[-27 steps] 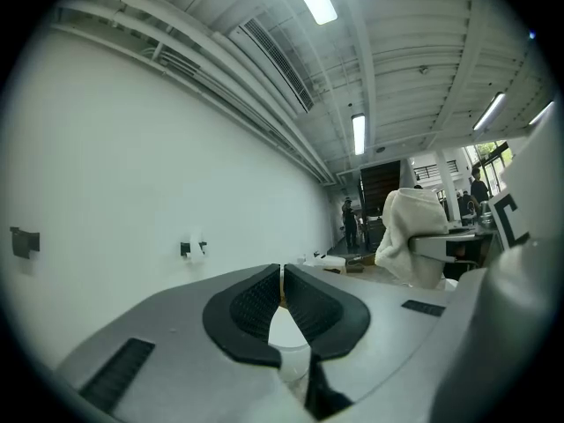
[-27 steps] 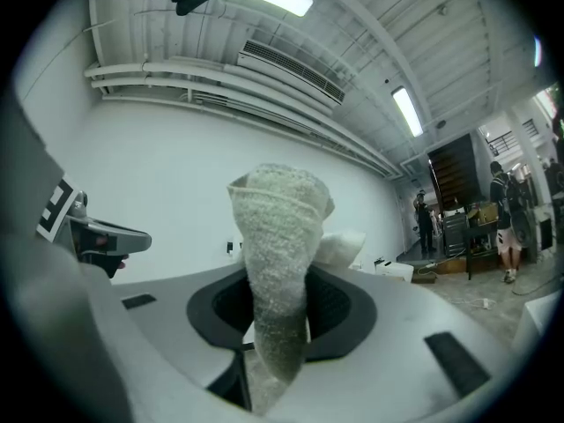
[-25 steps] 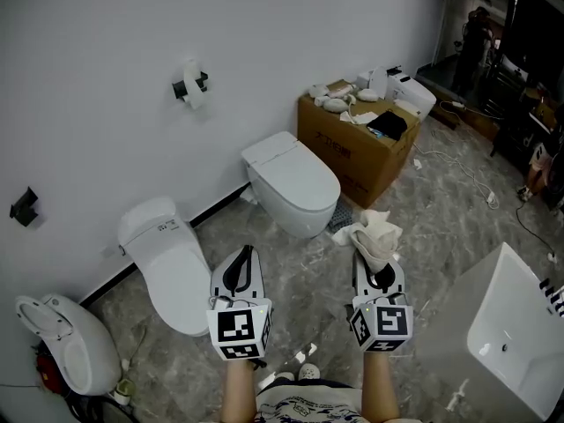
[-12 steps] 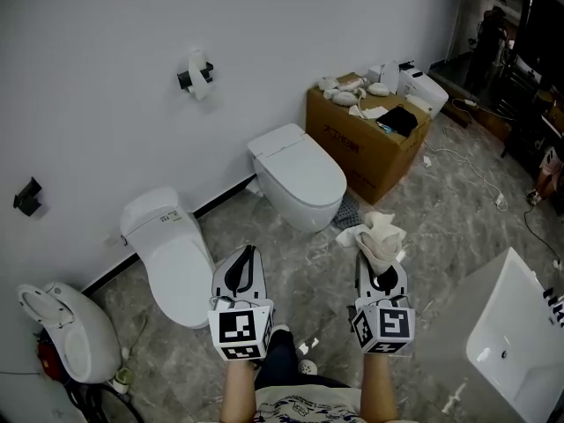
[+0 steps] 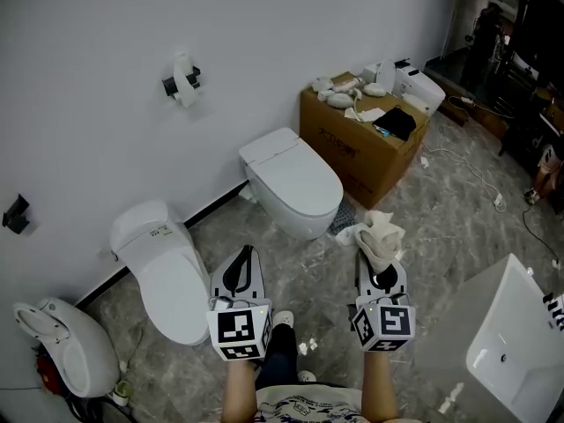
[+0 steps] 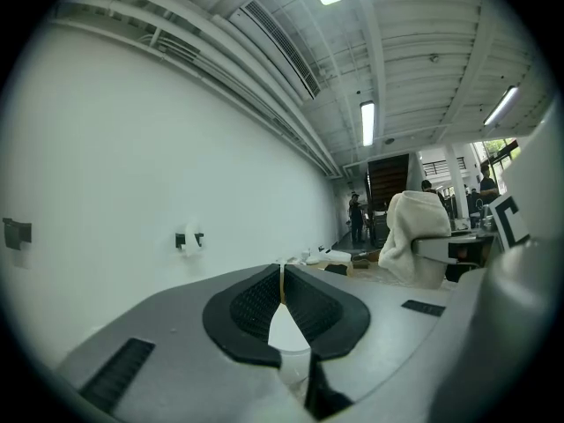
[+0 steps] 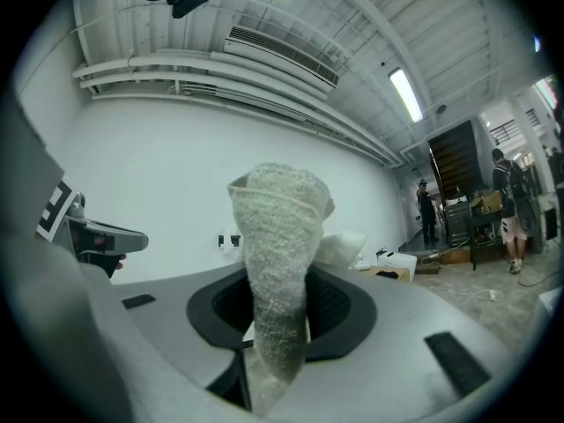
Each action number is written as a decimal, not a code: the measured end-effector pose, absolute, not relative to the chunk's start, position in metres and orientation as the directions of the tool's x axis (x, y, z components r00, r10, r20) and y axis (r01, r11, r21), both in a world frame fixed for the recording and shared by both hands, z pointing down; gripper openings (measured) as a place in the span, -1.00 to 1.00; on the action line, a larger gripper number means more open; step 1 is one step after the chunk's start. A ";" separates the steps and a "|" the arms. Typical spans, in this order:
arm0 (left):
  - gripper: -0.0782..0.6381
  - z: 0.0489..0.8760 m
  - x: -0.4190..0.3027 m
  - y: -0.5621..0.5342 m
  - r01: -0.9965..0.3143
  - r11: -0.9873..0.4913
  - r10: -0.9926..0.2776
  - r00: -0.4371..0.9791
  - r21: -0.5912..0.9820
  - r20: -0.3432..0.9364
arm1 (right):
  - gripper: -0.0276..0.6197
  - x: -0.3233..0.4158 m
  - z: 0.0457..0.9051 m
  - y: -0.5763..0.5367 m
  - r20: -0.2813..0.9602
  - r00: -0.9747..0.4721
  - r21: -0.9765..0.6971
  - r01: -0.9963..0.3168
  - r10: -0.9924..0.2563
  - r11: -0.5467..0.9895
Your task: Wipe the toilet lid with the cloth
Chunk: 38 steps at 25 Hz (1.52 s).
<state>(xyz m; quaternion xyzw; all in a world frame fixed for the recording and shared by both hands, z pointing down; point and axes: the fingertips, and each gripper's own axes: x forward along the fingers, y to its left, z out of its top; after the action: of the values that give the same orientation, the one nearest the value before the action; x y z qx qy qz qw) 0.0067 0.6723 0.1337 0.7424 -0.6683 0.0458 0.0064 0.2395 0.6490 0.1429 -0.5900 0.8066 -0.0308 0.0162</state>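
Since a second ago the view has swung a little: the closed toilet lid [image 5: 295,173] and the cardboard box [image 5: 351,148] sit slightly left of where they were, while both grippers hold the same spots before me. The right gripper [image 5: 376,264] is clamped on the cloth [image 5: 379,234], whose bunched top stands up past the jaws [image 7: 278,236], ready to press down as a pad. The left gripper [image 5: 246,254] has its jaws closed together on nothing [image 6: 282,278]; I judge it is just kept out of the way. The lid lies ahead and below, well apart from the cloth, so no wiping has begun. A second toilet [image 5: 167,271] sits left; I cannot tell which is meant.
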 end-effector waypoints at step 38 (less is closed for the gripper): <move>-0.74 0.161 -0.110 0.271 -0.991 -0.124 -0.984 0.117 -0.043 0.132 | -0.57 0.137 0.172 0.252 0.071 -0.278 -0.068 -0.959 -0.958 0.274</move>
<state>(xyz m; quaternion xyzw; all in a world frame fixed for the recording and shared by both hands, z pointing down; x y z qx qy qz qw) -0.1101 0.2711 0.1607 0.7469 -0.6613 0.0636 0.0276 0.1369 0.2524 0.1717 -0.6007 0.7979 -0.0486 -0.0080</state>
